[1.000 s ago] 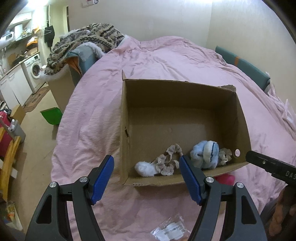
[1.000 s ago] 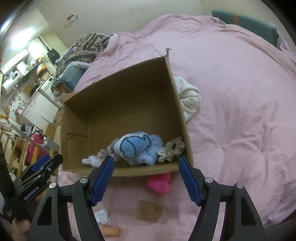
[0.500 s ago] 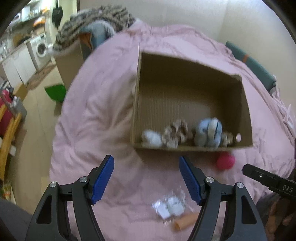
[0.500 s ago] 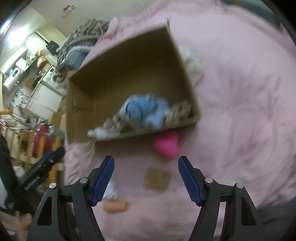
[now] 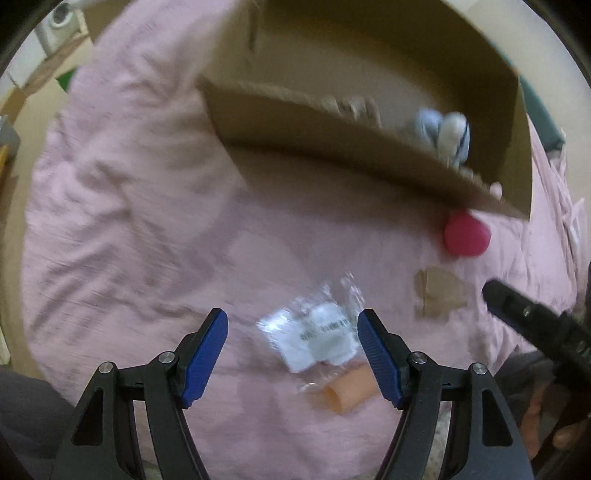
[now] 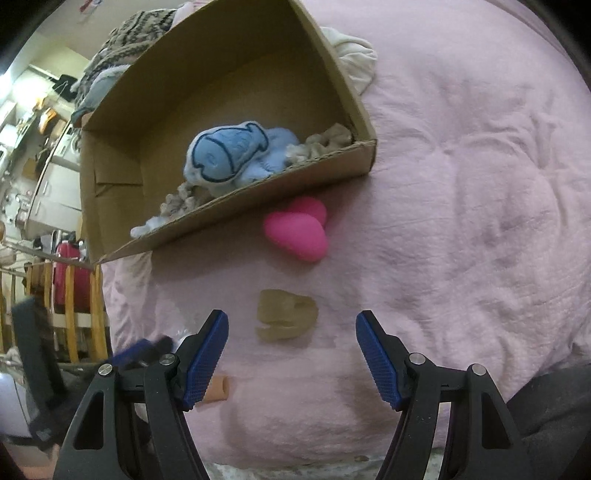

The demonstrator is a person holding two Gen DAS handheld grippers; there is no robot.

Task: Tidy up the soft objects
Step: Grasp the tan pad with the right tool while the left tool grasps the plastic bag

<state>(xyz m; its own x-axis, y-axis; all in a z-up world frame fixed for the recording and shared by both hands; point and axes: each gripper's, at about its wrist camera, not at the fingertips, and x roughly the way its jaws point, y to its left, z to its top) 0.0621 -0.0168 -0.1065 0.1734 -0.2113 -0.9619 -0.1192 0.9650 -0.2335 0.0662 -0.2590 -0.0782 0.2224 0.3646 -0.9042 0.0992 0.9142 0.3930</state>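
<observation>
A cardboard box (image 6: 110, 155) (image 5: 332, 147) lies on the pink bedspread. It holds a blue plush toy (image 6: 229, 151) (image 5: 448, 133) and beige scrunchies (image 6: 325, 142). On the bed in front of it lie a pink heart-shaped soft object (image 6: 295, 232) (image 5: 466, 234), a tan soft piece (image 6: 286, 314) (image 5: 439, 291), a clear packet with white pads (image 5: 317, 336) and a peach tube (image 5: 347, 393) (image 6: 218, 387). My left gripper (image 5: 293, 334) is open just above the packet. My right gripper (image 6: 291, 334) is open just short of the tan piece.
A cream cloth (image 6: 354, 62) lies behind the box's right side. A patterned blanket (image 6: 136, 33) is piled at the far left. Wooden chair rails and a red item (image 6: 68, 280) stand beside the bed. The bedspread (image 6: 480, 184) spreads to the right.
Both grippers have pulled back from the box and dropped toward the bed. The left now frames the packet, the right the tan piece. Both stay open.
</observation>
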